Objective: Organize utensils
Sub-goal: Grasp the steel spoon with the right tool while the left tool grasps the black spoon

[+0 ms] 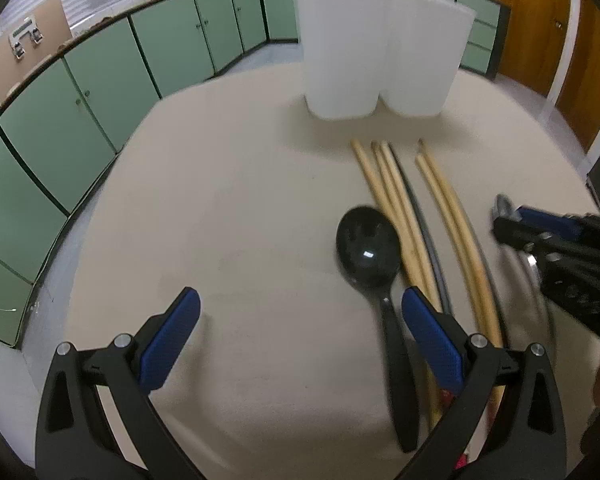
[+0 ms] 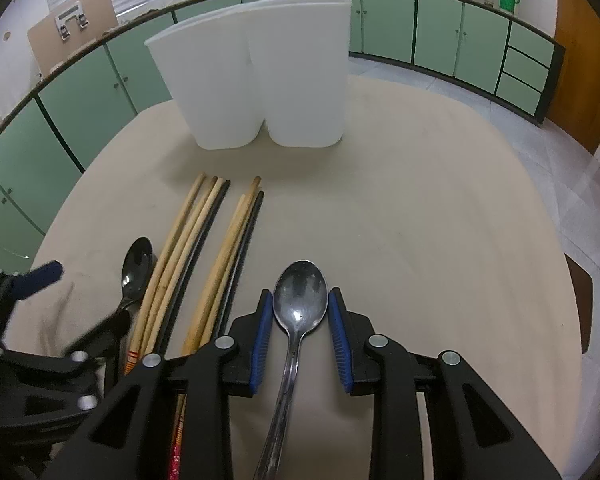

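A white two-compartment holder (image 1: 380, 52) (image 2: 260, 76) stands at the far side of the beige table. Several wooden and dark chopsticks (image 1: 404, 216) (image 2: 196, 248) lie in front of it. A black spoon (image 1: 368, 252) (image 2: 136, 268) lies left of them. My left gripper (image 1: 300, 320) is open, low over the table, with the black spoon's handle just inside its right finger. My right gripper (image 2: 300, 312) has its blue pads on both sides of a metal spoon (image 2: 300, 300), partly closed around the bowl, with small gaps showing. It also shows in the left wrist view (image 1: 540, 240).
Green cabinets (image 1: 100, 92) (image 2: 440, 28) run around the room behind the table (image 1: 240, 200). A wooden door (image 1: 540, 20) is at the right. A chair edge (image 2: 580, 300) sits at the table's right side.
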The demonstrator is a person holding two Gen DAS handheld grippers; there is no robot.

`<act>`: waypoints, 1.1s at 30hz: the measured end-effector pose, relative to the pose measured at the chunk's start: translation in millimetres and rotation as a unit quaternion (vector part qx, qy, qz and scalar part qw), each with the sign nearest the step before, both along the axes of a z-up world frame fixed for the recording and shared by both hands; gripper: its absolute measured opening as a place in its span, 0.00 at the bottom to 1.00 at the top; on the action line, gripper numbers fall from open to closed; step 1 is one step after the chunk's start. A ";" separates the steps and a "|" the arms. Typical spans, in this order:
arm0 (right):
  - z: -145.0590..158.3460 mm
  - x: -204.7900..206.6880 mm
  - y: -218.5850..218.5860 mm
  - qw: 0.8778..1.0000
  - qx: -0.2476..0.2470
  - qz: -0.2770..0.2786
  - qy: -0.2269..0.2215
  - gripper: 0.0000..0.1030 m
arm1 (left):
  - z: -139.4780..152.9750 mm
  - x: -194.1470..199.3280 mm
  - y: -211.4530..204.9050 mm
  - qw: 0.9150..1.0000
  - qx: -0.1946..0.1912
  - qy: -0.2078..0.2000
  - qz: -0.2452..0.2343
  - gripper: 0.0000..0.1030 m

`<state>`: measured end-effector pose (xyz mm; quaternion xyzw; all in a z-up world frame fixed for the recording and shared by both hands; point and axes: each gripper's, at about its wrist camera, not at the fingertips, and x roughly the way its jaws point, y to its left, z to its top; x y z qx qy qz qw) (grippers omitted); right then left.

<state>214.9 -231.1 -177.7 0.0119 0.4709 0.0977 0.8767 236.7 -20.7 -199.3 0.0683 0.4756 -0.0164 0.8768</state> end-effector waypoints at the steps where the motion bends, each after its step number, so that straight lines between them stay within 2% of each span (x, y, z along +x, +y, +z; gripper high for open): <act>1: -0.3 0.1 0.4 1.000 0.000 0.000 0.000 0.27 | -4.2 1.9 -0.5 1.000 0.002 0.006 0.002 0.95; 5: -1.3 2.1 3.6 1.000 -0.005 0.001 -0.003 0.27 | -5.8 5.1 4.2 1.000 -0.011 0.004 0.013 0.96; 11: -3.0 1.0 1.9 1.000 -0.006 -0.003 -0.005 0.27 | -3.3 2.3 11.7 1.000 0.010 -0.008 0.024 0.96; 16: -3.3 1.1 2.7 1.000 -0.009 -0.002 -0.006 0.28 | 1.8 -2.1 5.2 1.000 -0.004 -0.012 0.005 0.94; 20: -3.2 1.1 2.9 1.000 -0.009 -0.003 -0.005 0.28 | -2.2 -0.4 -4.1 1.000 0.012 -0.006 -0.004 0.95; 26: -3.8 1.2 2.0 1.000 -0.007 -0.005 -0.004 0.28 | -4.5 12.5 9.5 1.000 -0.014 0.001 0.015 0.96; 33: -4.0 2.5 0.9 1.000 -0.008 -0.006 -0.005 0.28 | -2.6 19.1 15.1 0.999 -0.015 -0.002 0.032 0.95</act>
